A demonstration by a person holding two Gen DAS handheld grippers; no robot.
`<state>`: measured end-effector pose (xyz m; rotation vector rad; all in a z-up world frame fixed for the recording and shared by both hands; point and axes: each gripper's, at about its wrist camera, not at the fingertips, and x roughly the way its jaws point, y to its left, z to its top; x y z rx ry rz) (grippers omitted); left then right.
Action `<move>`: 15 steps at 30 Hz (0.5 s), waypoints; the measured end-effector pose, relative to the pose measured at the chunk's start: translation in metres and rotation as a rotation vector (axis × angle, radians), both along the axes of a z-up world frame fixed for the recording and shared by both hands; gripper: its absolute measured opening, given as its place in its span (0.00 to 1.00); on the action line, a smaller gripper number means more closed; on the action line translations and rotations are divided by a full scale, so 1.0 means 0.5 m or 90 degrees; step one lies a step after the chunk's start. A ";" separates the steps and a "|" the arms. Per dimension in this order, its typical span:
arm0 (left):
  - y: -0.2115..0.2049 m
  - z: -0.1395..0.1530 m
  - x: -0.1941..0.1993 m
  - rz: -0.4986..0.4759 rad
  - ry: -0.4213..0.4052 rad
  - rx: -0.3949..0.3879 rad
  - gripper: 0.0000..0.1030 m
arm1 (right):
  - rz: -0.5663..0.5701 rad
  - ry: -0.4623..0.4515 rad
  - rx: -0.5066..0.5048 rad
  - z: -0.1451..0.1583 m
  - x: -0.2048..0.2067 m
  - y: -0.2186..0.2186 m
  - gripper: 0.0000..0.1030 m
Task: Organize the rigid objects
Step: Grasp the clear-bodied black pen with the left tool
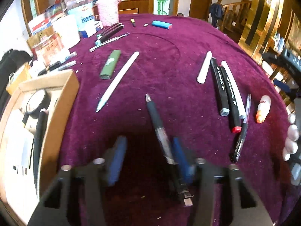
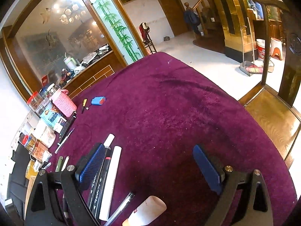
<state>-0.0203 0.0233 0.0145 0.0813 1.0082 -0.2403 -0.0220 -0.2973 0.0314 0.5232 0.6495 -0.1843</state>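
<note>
In the left wrist view a black pen [image 1: 157, 124] lies on the purple tablecloth [image 1: 169, 41], its rear end running against my right blue pad. My left gripper [image 1: 148, 156] is open and low over the cloth, with the pen between the pads but not clamped. To the right lies a row of markers [image 1: 225, 90], a white stick [image 1: 204, 66], a clear pen [image 1: 242, 128] and a white-orange glue bottle [image 1: 263, 108]. My right gripper [image 2: 150, 167] is open and empty above the cloth, with the markers [image 2: 99, 184] and glue bottle [image 2: 148, 211] at its lower left.
A cardboard box [image 1: 56, 101] with items stands at the left. A green case [image 1: 111, 64], a white pen [image 1: 118, 79], a blue case [image 1: 161, 24], a pink basket [image 1: 109, 9] and jars crowd the far left. A wooden chair [image 2: 269, 116] stands right of the table.
</note>
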 end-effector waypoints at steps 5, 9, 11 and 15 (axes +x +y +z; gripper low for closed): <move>0.001 -0.001 0.002 0.005 0.005 0.015 0.40 | -0.007 0.003 0.002 -0.002 -0.002 -0.005 0.94; -0.027 -0.004 0.002 0.004 -0.026 0.055 0.49 | -0.008 0.004 0.001 -0.003 -0.003 -0.007 0.94; -0.039 -0.004 -0.002 -0.013 -0.052 0.078 0.39 | -0.007 0.007 0.003 -0.004 -0.001 -0.008 0.94; -0.041 0.000 -0.025 -0.056 -0.059 0.040 0.10 | -0.004 0.018 0.007 -0.011 0.004 -0.010 0.94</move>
